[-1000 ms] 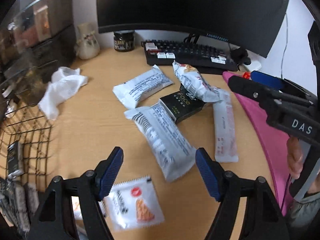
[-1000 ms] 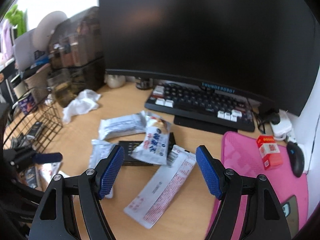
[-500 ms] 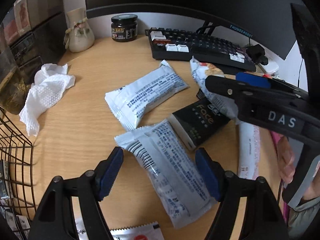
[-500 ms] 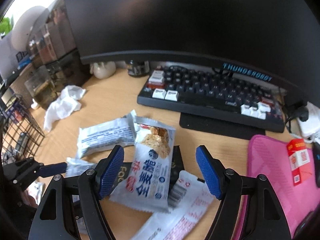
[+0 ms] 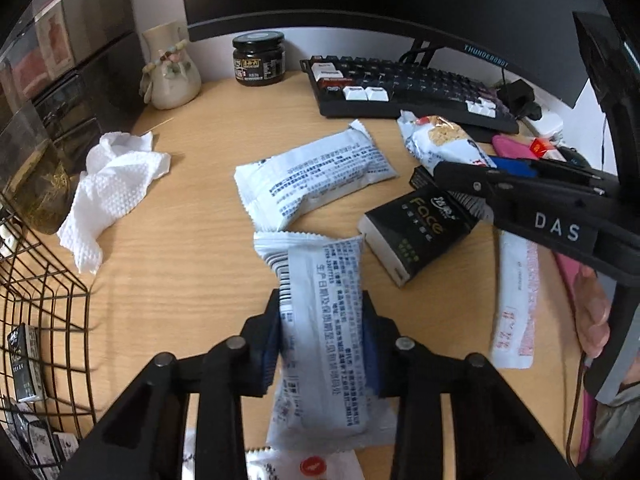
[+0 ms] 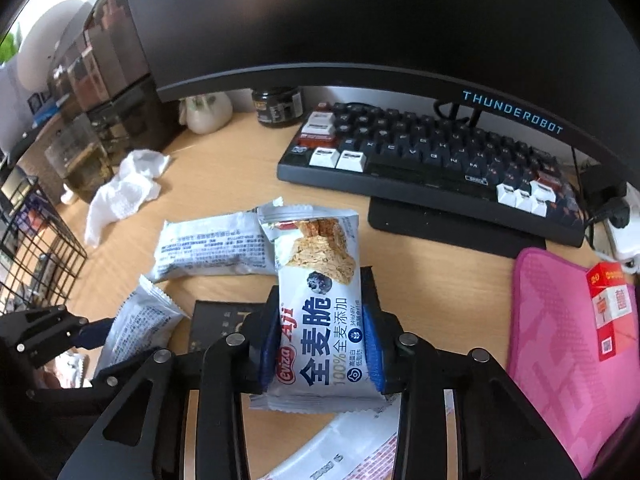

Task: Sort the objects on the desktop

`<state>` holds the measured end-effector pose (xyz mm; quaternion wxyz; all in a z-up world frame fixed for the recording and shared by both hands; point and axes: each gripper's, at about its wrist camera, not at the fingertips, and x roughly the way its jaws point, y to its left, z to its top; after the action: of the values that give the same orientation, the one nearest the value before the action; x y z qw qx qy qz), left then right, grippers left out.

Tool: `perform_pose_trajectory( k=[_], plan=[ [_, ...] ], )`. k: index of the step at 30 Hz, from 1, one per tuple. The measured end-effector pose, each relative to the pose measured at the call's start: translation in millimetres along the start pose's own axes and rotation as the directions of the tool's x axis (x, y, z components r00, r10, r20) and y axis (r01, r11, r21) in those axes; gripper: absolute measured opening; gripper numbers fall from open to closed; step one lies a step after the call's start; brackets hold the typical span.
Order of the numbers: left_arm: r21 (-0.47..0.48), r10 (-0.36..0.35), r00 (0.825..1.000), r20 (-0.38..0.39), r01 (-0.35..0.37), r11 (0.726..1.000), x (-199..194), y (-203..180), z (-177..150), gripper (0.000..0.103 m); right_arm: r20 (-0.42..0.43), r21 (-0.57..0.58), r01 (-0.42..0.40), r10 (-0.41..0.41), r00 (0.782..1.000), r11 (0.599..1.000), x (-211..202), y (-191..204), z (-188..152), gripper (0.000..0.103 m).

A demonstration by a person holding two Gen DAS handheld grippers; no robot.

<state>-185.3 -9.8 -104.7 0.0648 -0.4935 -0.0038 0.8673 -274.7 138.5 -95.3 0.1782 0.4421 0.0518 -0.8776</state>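
— What have I got?
— My left gripper [image 5: 322, 344] is closing on a white snack packet [image 5: 320, 320] with a barcode, lying on the wooden desk [image 5: 192, 248], its long axis running away from me.
— And the right?
— My right gripper [image 6: 320, 340] is closing on a white wheat-crisp packet [image 6: 316, 304], pointing towards the keyboard [image 6: 432, 160].
— Containers?
— The wire basket [image 5: 44, 300] at left holds small dark packets.

Black fingers [image 5: 260, 344], blue pads [image 6: 374, 356]
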Motion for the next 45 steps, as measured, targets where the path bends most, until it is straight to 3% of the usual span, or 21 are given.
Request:
perform_pose_trajectory(
  k=[6, 10, 16, 21, 29, 37, 45],
  plan=[
    [0.006, 0.011, 0.999, 0.052, -0.011, 1.0, -29, 2, -3, 0.038, 0.07, -0.013, 0.017, -0.016, 0.997, 1.0, -36, 8, -2, 0.035],
    [0.022, 0.014, 0.992, 0.126, -0.017, 1.0, -64, -5, -5, 0.038, 0.135, -0.024, 0.017, -0.013, 0.991, 1.0, -74, 18, -9, 0.035],
    [0.061, 0.026, 0.977, 0.21, -0.04, 0.997, -112, -17, -18, 0.038, 0.235, -0.038, 0.037, -0.027, 0.972, 0.999, -143, 31, -37, 0.035],
    [0.079, 0.028, 0.97, 0.241, -0.049, 0.996, -138, -24, -32, 0.038, 0.253, -0.025, 0.038, -0.03, 0.967, 0.999, -176, 37, -64, 0.035],
    [0.088, 0.033, 0.964, 0.264, -0.058, 0.994, -159, -26, -61, 0.038, 0.239, -0.032, 0.053, -0.044, 0.97, 0.998, -186, 45, -95, 0.035],
    [0.064, 0.035, 0.956, 0.291, -0.056, 0.996, -171, -19, -64, 0.038, 0.257, -0.042, 0.027, -0.015, 0.966, 0.999, -188, 52, -90, 0.035],
    [0.01, 0.086, 0.947, 0.31, -0.093, 0.996, -184, -1, -72, 0.038, 0.255, -0.095, -0.019, 0.043, 0.966, 0.995, -182, 74, -83, 0.035]
  ],
)
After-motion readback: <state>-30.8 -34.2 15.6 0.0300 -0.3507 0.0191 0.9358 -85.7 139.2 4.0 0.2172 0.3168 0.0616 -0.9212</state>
